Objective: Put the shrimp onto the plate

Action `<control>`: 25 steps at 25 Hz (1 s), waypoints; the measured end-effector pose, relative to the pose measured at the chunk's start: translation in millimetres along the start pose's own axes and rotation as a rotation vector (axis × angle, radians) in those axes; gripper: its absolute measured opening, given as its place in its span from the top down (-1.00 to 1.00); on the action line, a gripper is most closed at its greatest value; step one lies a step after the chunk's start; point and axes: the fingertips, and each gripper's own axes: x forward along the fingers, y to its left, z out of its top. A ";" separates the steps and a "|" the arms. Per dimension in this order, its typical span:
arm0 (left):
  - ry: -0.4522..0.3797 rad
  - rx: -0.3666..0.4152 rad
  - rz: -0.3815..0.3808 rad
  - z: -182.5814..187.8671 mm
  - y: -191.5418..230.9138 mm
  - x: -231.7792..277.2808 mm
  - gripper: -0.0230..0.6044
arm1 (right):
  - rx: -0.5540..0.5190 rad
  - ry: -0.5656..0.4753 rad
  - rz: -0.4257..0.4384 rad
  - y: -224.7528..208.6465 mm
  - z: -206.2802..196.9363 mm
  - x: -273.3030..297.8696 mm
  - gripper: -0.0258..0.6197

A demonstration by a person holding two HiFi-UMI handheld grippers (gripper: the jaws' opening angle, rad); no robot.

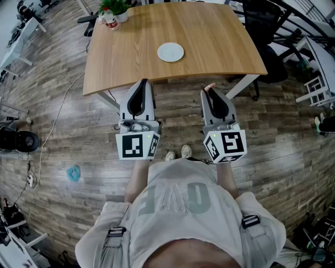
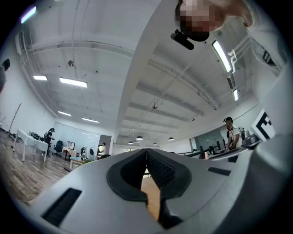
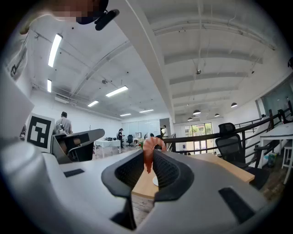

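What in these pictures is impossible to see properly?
Pink shrimp: right gripper view, lower body hidden between the right gripper's fingers.
Round white plate: right gripper view, mostly hidden behind those fingers.
Small red-and-white item by the green plant: head view, too small to identify.
Light wooden table: left gripper view, only a sliver shows between shut fingers.

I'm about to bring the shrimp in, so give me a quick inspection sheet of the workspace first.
Surface: wooden table, level, little on it.
Job's things: white plate near the table's middle, nothing on it; shrimp not yet on the plate.
Clutter: potted plant and small container at the far left corner, apart from the plate.
Grippers: left gripper jaws together, empty; right gripper shut on the shrimp; both over the floor, short of the table edge.
Cables: white cable on the floor, left of the table.
Surroundings: black chair at right; blue item on the floor.
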 end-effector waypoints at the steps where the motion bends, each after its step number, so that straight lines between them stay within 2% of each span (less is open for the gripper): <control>1: 0.003 0.006 0.001 -0.9 -0.8 1.2 0.90 | 0.003 0.000 0.002 -0.8 -0.2 1.1 0.72; 13: 0.019 0.068 0.039 -4.6 -0.9 10.0 0.89 | 0.043 -0.004 0.038 -8.9 -5.6 11.3 0.72; 18: 0.027 0.080 0.041 -8.2 -5.7 21.7 0.89 | 0.056 -0.028 0.057 -22.6 -2.1 19.7 0.72; 25: 0.052 0.103 0.055 -23.1 -22.3 39.0 0.89 | 0.071 -0.003 0.080 -50.0 -16.2 24.2 0.72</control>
